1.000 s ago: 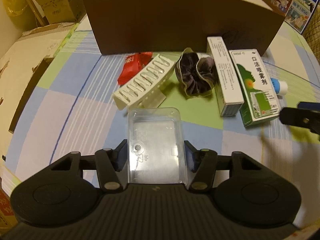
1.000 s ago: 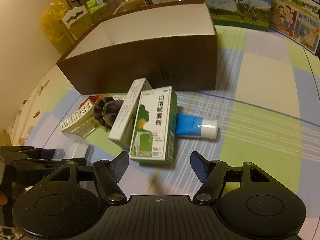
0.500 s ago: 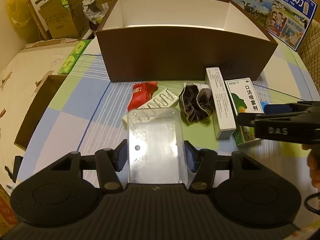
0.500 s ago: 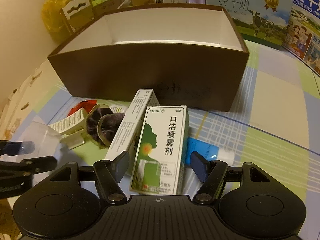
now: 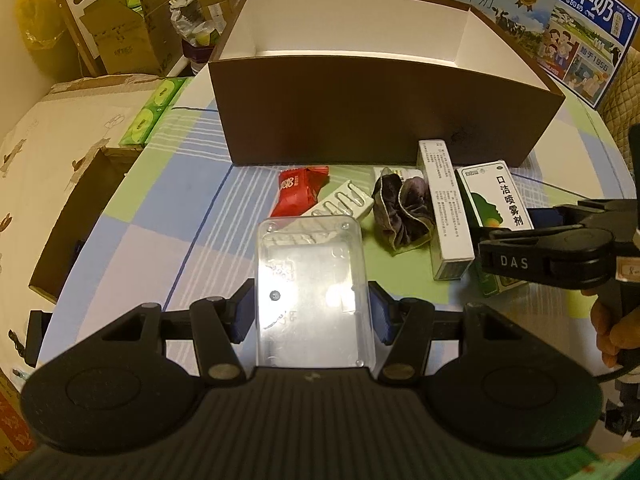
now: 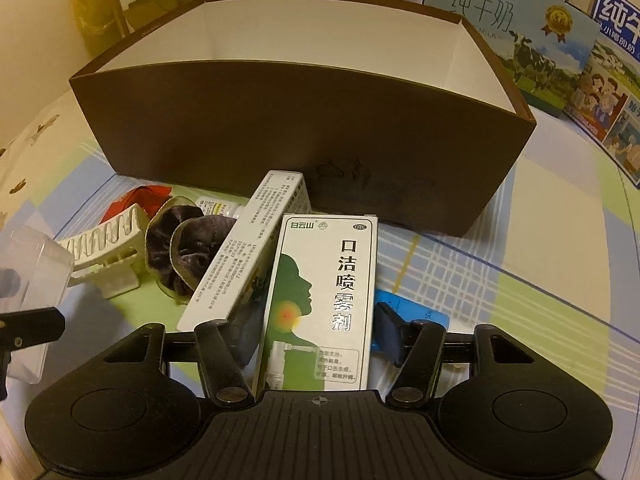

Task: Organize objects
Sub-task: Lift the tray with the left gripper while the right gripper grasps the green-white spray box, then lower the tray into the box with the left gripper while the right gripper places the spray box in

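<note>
- Left claw (image 5: 312, 316): lower centre of the left wrist view, its blue pads pinching a clear plastic box (image 5: 312, 292) by its two long sides; the box is held above the checked worktop (image 5: 132, 240) and nothing can be made out inside it. The same box shows at the far left edge of the right wrist view (image 6: 32, 276).
- Red snack packet (image 5: 298, 190): centre of the left view, lying on the worktop just in front of the big box.
- White ribbed rack (image 5: 340, 204): just right of the red packet, partly hidden behind the clear box.
- Brown cardboard box (image 5: 380, 120): upper centre of both views, open at the top, white inside; only bare white walls show, the floor is hidden by the near wall.
- Dark velvet scrunchie (image 5: 404, 212): centre right, lying on the worktop beside the rack.
- Long white carton (image 5: 444, 208): right of the scrunchie, its far end close to the brown box.
- Green-and-white spray carton (image 6: 324, 304): lower centre of the right view, lying between the fingers of the right claw (image 6: 316, 344). The right pad stands beside the carton's edge; the left pad is hidden, so whether it grips cannot be told.
- Blue tube (image 6: 416, 312): right of the spray carton, lying flat, partly hidden behind the claw's finger.
- Milk cartons (image 6: 520, 28): upper right, standing behind the brown box.
</note>
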{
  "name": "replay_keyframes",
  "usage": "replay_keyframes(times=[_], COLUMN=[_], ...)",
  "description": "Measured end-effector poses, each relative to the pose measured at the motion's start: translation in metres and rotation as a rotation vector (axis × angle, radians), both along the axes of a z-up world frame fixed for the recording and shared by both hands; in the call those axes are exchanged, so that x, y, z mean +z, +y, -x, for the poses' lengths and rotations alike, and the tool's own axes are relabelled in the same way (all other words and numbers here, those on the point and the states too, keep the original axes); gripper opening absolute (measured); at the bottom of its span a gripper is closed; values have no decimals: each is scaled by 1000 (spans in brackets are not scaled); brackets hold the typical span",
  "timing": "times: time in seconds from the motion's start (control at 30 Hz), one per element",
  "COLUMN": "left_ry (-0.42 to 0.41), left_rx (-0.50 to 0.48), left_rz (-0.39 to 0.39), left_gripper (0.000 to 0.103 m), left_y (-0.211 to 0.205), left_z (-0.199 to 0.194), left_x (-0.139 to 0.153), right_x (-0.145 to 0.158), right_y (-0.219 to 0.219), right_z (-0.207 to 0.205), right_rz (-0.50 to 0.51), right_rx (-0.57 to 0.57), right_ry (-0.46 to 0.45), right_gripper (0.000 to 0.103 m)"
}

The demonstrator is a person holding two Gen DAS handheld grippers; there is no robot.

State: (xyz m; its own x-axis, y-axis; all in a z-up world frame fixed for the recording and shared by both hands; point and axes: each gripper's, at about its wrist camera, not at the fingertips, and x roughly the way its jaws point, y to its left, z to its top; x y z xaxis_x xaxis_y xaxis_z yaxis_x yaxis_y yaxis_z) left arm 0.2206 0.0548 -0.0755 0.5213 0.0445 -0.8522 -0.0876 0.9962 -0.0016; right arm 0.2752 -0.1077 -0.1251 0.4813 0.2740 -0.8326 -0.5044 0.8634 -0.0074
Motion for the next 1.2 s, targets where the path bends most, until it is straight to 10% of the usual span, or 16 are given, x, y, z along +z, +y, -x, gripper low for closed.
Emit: replay_keyframes(times=[0.63, 1.2], left_ry=[-80, -238], left_rx=[-89, -139], left_rz=[33, 12], left_gripper=[54, 54], left_y=[-2, 9], left_z=[-23, -128], left_x=[39, 96], right_x=[71, 131], right_y=[-38, 8], right_z=[5, -67], right_rz=[-227, -329], right_rx=[-72, -29], right_ry=[1, -100], right_gripper=[52, 52])
